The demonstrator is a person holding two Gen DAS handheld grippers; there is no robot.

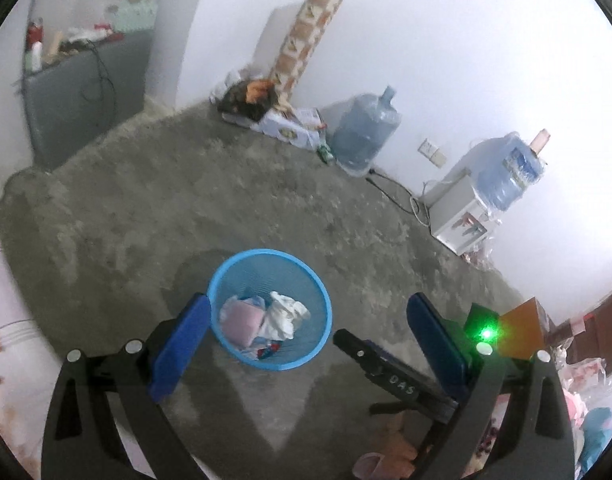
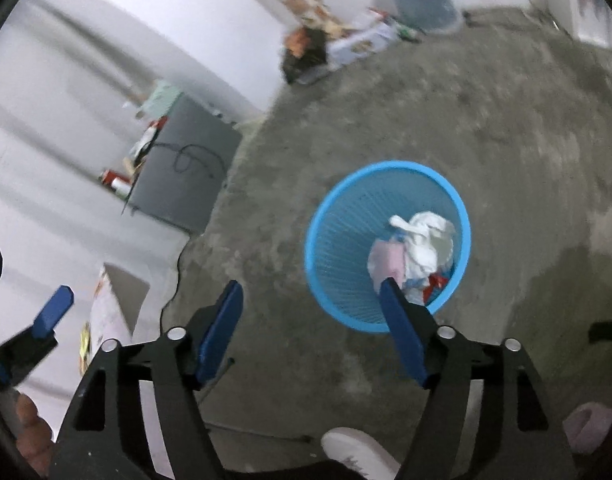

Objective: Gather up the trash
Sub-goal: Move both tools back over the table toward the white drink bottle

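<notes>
Hand-lettered "DAS" marks the right gripper (image 1: 389,360), whose jaws stand apart and empty beside the wide-open, empty left gripper (image 1: 306,312). Both hang above a blue mesh wastebasket (image 1: 323,312) standing upright, mouth up, on bare concrete floor (image 1: 186,200). Inside it lie crumpled white paper (image 1: 284,314), a pink packet (image 1: 242,322) and a red wrapper (image 1: 268,350); beyond the basket, water jugs (image 1: 363,132) line the wall.
</notes>
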